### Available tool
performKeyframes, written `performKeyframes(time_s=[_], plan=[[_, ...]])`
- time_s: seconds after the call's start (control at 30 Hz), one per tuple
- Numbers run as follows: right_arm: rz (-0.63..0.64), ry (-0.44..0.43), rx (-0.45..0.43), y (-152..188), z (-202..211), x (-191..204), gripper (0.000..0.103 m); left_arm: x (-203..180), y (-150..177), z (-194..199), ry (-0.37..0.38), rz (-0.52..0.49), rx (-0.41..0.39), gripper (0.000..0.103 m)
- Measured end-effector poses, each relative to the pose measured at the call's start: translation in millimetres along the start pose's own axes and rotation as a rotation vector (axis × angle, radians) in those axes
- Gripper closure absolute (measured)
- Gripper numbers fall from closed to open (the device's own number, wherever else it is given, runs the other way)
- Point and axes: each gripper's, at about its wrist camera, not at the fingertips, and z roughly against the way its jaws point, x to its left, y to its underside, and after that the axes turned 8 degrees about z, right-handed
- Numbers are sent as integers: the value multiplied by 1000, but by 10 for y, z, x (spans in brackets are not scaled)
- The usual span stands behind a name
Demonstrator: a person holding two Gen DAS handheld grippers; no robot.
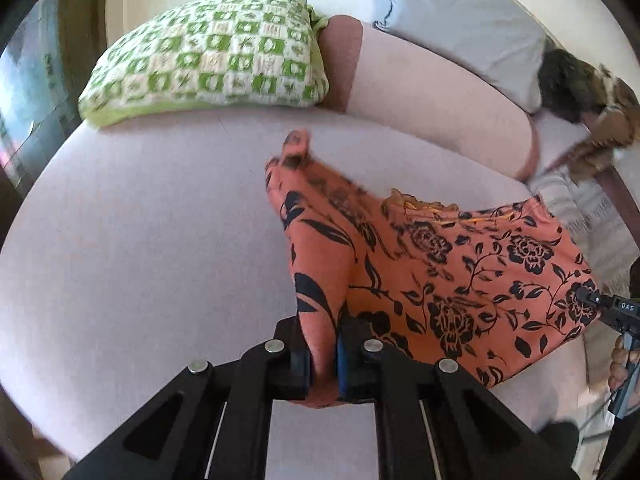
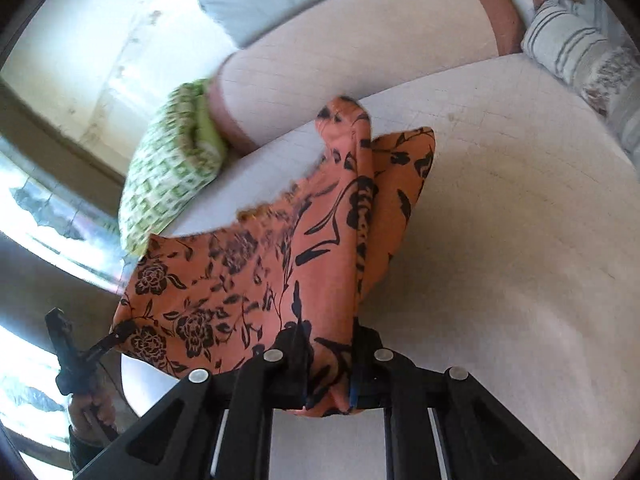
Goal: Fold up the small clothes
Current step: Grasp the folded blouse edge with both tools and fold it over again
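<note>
An orange garment with a black flower print (image 1: 448,276) hangs stretched between my two grippers above a pale bed. My left gripper (image 1: 323,356) is shut on one corner of it, the cloth bunched between the jaws. My right gripper (image 2: 330,364) is shut on the opposite corner of the garment (image 2: 248,280). The right gripper also shows at the right edge of the left wrist view (image 1: 592,300), and the left gripper at the lower left of the right wrist view (image 2: 116,334). A loose flap of the garment hangs forward beyond each grip.
The pale bed (image 1: 152,240) lies below. A green and white checked pillow (image 1: 208,52) lies at its far left. A long pink bolster (image 1: 436,108) and a grey pillow (image 1: 464,20) lie along the back. Striped cloth (image 2: 568,44) lies at the right.
</note>
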Motion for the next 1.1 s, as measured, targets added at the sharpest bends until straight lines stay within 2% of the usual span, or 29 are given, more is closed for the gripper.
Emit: performKeyframes(time_s=[0.1, 0.13, 0.17, 0.2, 0.23, 0.27, 0.3, 0.33, 0.37, 0.4, 0.47, 0.5, 0.57, 0.63, 0.67, 0.7, 0.73, 0.77, 0.8, 0.87, 0.9, 0.97, 1.03, 1.1], plan=[[-66, -27, 56, 689, 58, -200, 85, 146, 546, -141, 7, 17, 103, 88], [-82, -6, 99, 932, -44, -324, 80, 224, 713, -285, -12, 19, 153, 83], [-100, 35, 157, 1111, -172, -453, 74, 347, 882, -462, -80, 19, 199, 76], [-132, 92, 208, 1261, -273, -602, 69, 415, 927, -497, -84, 17, 185, 68], [-162, 64, 180, 1328, -257, -694, 59, 442, 898, -463, -61, 21, 163, 66], [-169, 53, 150, 1306, -165, -701, 44, 461, 827, -408, -59, 36, 164, 61], [-144, 99, 120, 1239, -62, -667, 38, 462, 713, -330, -65, 51, 143, 57], [-95, 144, 61, 1128, 61, -600, 37, 443, 590, -246, -62, 50, 96, 52], [-60, 156, 14, 1015, 159, -543, 37, 409, 493, -173, -61, 40, 54, 42], [-38, 141, -24, 846, 222, -491, 37, 364, 371, -115, -59, 25, 8, 36], [2, 107, -59, 585, 190, -452, 37, 298, 154, -146, -19, 12, -29, 36], [35, 121, -75, 413, 94, -442, 37, 268, 39, -228, 12, 17, -24, 36], [74, 174, -50, 235, -112, -495, 37, 225, -148, -440, 42, 44, -2, 36], [73, 179, 11, 48, -471, -554, 38, 164, -290, -637, 27, 45, 24, 36], [80, 194, 27, 46, -547, -615, 43, 126, -350, -748, 26, 32, 37, 36], [104, 228, 45, 44, -650, -638, 52, 122, -374, -829, 12, 33, 45, 36], [105, 264, 92, 79, -769, -724, 78, 110, -416, -914, -1, 42, 52, 37], [101, 275, 103, 107, -787, -727, 82, 95, -434, -1001, -2, 47, 66, 44], [116, 287, 97, 121, -770, -704, 85, 88, -446, -1049, -6, 49, 72, 55], [147, 304, 63, 141, -653, -593, 93, 93, -469, -1043, -6, 36, 47, 62], [159, 309, 41, 129, -592, -535, 93, 87, -485, -1043, -9, 26, 38, 74], [157, 323, -8, 112, -436, -491, 93, 97, -512, -1019, -22, 13, 23, 87], [143, 319, -19, 136, -373, -496, 93, 131, -528, -1005, 5, 30, 22, 88], [162, 316, 41, 196, -504, -543, 93, 187, -531, -1048, 19, 44, 47, 86]])
